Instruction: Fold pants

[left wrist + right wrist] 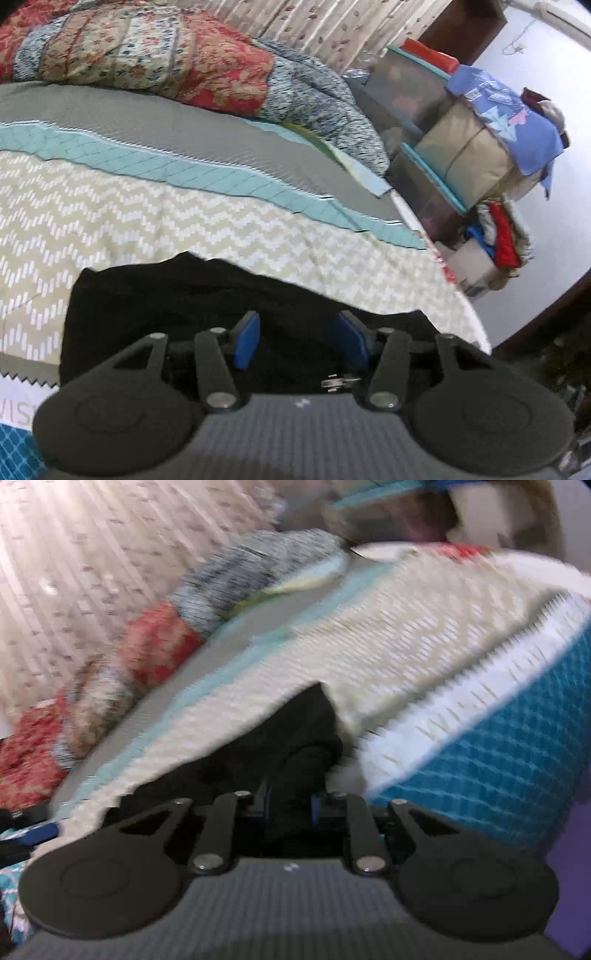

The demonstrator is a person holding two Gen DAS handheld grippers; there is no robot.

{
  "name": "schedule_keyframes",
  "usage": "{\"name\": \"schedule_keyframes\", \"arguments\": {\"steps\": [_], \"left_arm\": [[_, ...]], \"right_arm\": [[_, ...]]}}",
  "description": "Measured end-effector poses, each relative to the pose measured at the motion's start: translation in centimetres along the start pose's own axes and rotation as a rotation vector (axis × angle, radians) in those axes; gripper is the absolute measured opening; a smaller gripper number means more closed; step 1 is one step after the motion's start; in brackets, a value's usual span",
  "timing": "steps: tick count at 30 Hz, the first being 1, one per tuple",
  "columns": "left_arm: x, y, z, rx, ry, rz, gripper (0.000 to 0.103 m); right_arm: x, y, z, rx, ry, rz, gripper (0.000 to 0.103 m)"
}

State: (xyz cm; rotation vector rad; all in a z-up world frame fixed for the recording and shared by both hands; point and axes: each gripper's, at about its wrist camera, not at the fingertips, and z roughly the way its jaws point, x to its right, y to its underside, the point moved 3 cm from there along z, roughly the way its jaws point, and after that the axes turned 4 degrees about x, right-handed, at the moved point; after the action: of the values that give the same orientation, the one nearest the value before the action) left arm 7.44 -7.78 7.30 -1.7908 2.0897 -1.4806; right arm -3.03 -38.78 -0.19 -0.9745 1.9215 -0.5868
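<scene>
On the chevron-patterned bedspread (184, 221), near the bed's edge, lie the black pants (177, 295), a dark mass with a zipper pull (338, 382) showing below the left gripper (301, 341). Left gripper: blue pads (245, 339) spread apart over the cloth, pinching nothing. Right gripper (290, 806): pads drawn close on a bunched fold of the pants; the view is blurred. Folding appears under way, with the garment partly gathered; its full outline is hidden, so remaining folds cannot be counted. Fabric looks matte, limp and wrinkled.
</scene>
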Motion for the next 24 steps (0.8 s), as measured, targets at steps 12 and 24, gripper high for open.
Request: {"name": "schedule_keyframes", "arguments": {"steps": [12,24], "left_arm": [[8.3,0.4,3.7,-0.128,0.121,0.134,0.099],[6.0,0.5,6.3,-0.216,0.111,0.07,0.016]], "right_arm": [[-11.2,3.5,-1.2,0.044,-0.097,-0.407,0.019],[-12.3,5.7,-2.1,0.088,-0.116,-0.533,0.067]]}}
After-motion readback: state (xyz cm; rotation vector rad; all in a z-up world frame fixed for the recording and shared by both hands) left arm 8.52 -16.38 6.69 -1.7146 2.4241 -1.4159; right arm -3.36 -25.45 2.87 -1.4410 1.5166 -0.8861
